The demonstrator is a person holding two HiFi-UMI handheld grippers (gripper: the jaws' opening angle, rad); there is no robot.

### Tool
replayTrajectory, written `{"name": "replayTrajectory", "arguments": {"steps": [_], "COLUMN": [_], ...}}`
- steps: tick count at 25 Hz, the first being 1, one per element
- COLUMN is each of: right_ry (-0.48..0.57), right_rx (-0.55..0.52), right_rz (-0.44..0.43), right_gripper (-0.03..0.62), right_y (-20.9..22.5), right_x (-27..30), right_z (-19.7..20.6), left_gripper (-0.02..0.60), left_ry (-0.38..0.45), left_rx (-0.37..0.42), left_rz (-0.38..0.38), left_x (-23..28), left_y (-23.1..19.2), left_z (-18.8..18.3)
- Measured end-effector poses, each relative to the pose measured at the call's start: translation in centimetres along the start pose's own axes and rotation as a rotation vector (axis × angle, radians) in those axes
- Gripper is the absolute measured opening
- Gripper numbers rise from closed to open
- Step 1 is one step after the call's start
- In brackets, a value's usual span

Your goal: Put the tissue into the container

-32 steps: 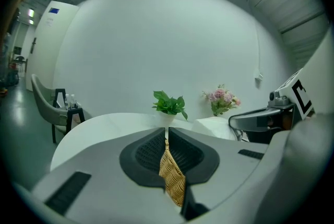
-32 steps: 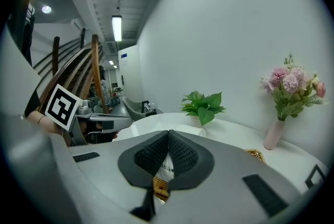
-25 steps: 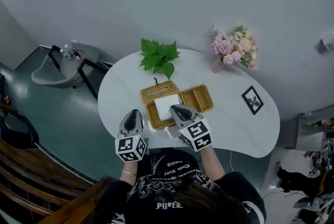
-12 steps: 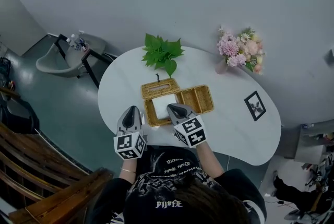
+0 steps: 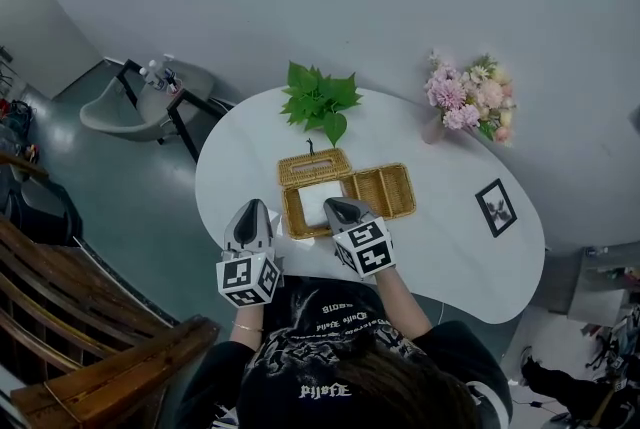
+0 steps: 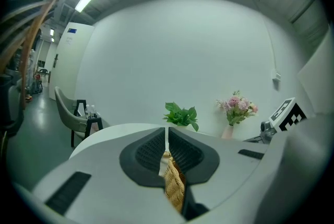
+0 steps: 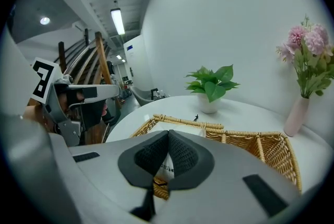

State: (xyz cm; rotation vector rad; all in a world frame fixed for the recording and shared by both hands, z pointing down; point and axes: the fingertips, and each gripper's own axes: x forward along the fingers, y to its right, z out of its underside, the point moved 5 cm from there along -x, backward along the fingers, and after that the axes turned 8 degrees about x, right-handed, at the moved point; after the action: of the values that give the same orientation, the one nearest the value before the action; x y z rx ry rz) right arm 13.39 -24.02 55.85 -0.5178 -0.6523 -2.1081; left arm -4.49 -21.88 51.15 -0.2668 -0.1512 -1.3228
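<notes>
Right hand-held gripper [image 5: 338,207] is down at the wicker container [image 5: 396,189], jaws pressed together and pinching the near edge of the tissue pack [image 5: 315,200]. The pack itself sits in the container's left compartment, white against the weave. Over on the other side, the left hand-held gripper [image 5: 252,207] hovers just beside the container's near left corner, jaws pressed together too, a sliver of wicker showing through the gap behind the tips. A wicker lid [image 5: 312,165] lies against the container's far side. Elsewhere on the white tabletop [image 5: 450,252]: a leafy plant [image 5: 320,102], pink flowers [image 5: 470,102], and a small picture frame [image 5: 497,207] off to the right
</notes>
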Motion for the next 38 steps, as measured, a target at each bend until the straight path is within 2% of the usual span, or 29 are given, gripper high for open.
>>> {"name": "replayTrajectory", "arguments": {"steps": [5, 15, 26, 34, 38], "right_ry": [-0.036, -0.16, -0.282, -0.324, -0.316], "right_rx": [-0.022, -0.053, -0.089, -0.029, 0.002], "right_rz": [0.023, 0.063, 0.147, 0.116, 0.064], "right_gripper": [0.025, 0.025, 0.025, 0.047, 0.099], "right_y": [0.1, -0.4, -0.3, 0.0, -0.1], "right_x": [0.7, 2.2, 3.6, 3.8, 3.8], "right_z": [-0.1, 0.1, 0.6, 0.5, 0.6], "left_gripper": [0.037, 0.038, 0.037, 0.037, 0.037], "left_ry": [-0.009, 0.004, -0.013, -0.018, -0.015], "left_rx": [0.029, 0.021, 0.03, 0.005, -0.001], "left_rz": [-0.018, -0.044, -0.04, -0.048, -0.05], "left_x": [-0.6, -0.9, -0.5, -0.3, -0.2], "left_y": [-0.4, -1.7, -1.5, -1.5, -1.4], "left_z": [-0.1, 0.0, 0.5, 1.0, 1.2]}}
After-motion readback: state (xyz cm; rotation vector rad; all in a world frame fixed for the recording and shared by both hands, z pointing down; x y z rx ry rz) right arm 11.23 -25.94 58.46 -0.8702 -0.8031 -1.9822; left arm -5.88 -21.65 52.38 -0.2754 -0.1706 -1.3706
